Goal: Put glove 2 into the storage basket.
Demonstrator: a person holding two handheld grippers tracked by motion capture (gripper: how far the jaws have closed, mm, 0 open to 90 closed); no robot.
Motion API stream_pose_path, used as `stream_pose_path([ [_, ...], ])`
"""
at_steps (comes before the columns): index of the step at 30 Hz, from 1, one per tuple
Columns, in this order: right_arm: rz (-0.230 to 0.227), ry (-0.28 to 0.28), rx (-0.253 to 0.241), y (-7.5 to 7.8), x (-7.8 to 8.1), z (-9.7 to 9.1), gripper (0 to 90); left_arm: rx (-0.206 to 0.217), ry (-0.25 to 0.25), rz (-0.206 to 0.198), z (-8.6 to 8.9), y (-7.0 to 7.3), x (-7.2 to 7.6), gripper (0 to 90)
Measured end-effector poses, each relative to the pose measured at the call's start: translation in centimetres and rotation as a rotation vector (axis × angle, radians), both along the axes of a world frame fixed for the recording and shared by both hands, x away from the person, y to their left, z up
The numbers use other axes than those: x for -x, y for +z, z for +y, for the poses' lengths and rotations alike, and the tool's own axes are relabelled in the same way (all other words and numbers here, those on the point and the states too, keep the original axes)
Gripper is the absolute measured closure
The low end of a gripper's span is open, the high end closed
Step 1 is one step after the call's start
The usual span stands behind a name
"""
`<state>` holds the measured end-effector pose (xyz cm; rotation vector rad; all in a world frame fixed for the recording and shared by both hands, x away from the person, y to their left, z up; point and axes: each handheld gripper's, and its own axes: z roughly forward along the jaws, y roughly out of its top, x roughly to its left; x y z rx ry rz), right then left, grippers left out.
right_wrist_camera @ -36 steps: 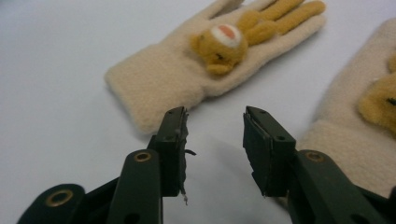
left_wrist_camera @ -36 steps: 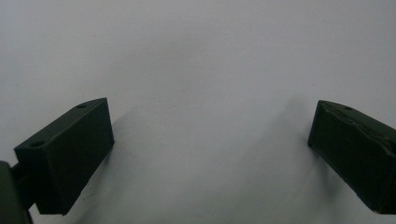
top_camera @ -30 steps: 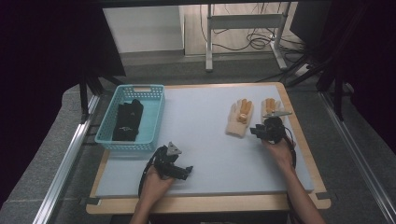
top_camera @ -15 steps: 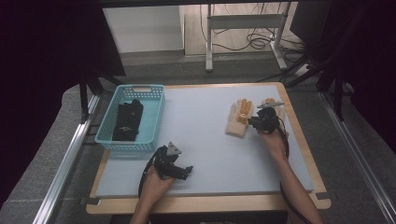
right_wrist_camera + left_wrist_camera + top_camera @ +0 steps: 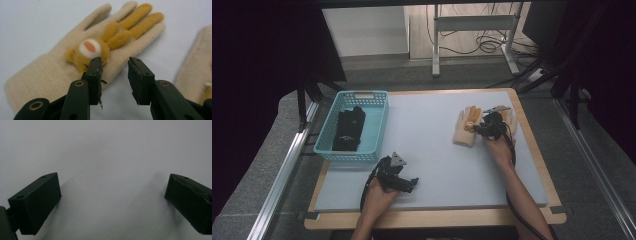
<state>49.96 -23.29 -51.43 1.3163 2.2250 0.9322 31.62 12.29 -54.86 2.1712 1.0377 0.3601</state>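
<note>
Pale grey tabletop (image 5: pixel 432 150) framed in wood, fuzzy cream glove (image 5: pixel 75 62) with felt bear laid flat at right, right gripper (image 5: pixel 114 65) jaws just reopened, parted at its edge, nothing clamped, second glove (image 5: pixel 197 65) beside, left gripper (image 5: pixel 112 192) jaws spread wide, blue basket (image 5: pixel 374 130) at left.

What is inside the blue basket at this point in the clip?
The blue basket holds dark gloves, lying in a black heap along its middle. How many there are and whether anything lies beneath them cannot be told; the heap covers that part of the basket floor.
</note>
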Motion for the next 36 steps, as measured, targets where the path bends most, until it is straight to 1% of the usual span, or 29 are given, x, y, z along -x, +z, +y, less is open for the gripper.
stream_pose_path([
  [1, 0.007, 0.002, 0.014, -0.2, -0.1, 0.2, 63.7, 0.000, 0.000, 0.000, 0.0, 0.0, 0.0, 0.6],
  [2, 0.003, 0.006, 0.014, -0.4, -0.1, 0.3, 65.6, 0.000, 0.000, 0.000, 0.0, 0.0, 0.0, 0.6],
  [4, 0.002, 0.013, -0.010, -0.6, -0.1, 0.5, 73.2, 0.000, 0.000, 0.000, 0.0, 0.0, 0.0, 0.6],
  [5, 0.004, 0.016, -0.015, -0.6, -0.1, 0.6, 76.6, 0.000, 0.000, 0.000, 0.0, 0.0, 0.0, 0.6],
  [7, 0.002, 0.031, -0.005, -0.6, -0.1, 0.9, 83.0, 0.000, 0.000, 0.000, 0.0, 0.0, 0.0, 0.7],
  [8, 0.004, 0.034, 0.002, -0.6, 0.0, 1.1, 84.4, 0.000, 0.000, 0.000, 0.0, 0.0, 0.0, 0.6],
  [10, 0.016, 0.029, -0.004, -0.5, -0.1, 1.1, 85.9, 0.000, 0.000, -0.001, 0.0, 0.0, 0.0, 0.6],
  [12, 0.033, 0.021, -0.032, -0.5, -0.3, 0.9, 86.8, 0.000, 0.000, -0.001, 0.0, 0.0, 0.0, 0.6],
  [17, 0.045, 0.030, -0.074, -0.3, -0.1, 0.5, 87.3, 0.000, 0.000, 0.000, 0.0, 0.0, 0.0, 0.7],
  [20, 0.045, 0.050, -0.102, 0.4, 0.5, 0.1, 87.3, -0.003, -0.003, 0.000, 0.0, 0.0, 0.0, 0.7],
  [26, 0.008, 0.096, -0.121, 2.4, 2.7, -0.5, 87.4, -0.003, -0.002, 0.000, 0.0, 0.0, 0.0, 0.7],
  [29, -0.001, 0.110, -0.119, 3.4, 3.4, -1.0, 87.4, -0.003, -0.002, 0.000, 0.0, 0.0, 0.0, 0.7],
  [32, -0.015, 0.119, -0.103, 4.6, 4.0, -1.6, 87.3, -0.002, -0.001, 0.000, 0.0, 0.0, 0.0, 0.7],
  [36, -0.029, 0.118, -0.065, 6.6, 4.5, -2.2, 87.3, -0.003, -0.003, 0.001, 0.0, 0.0, 0.0, 0.8],
])
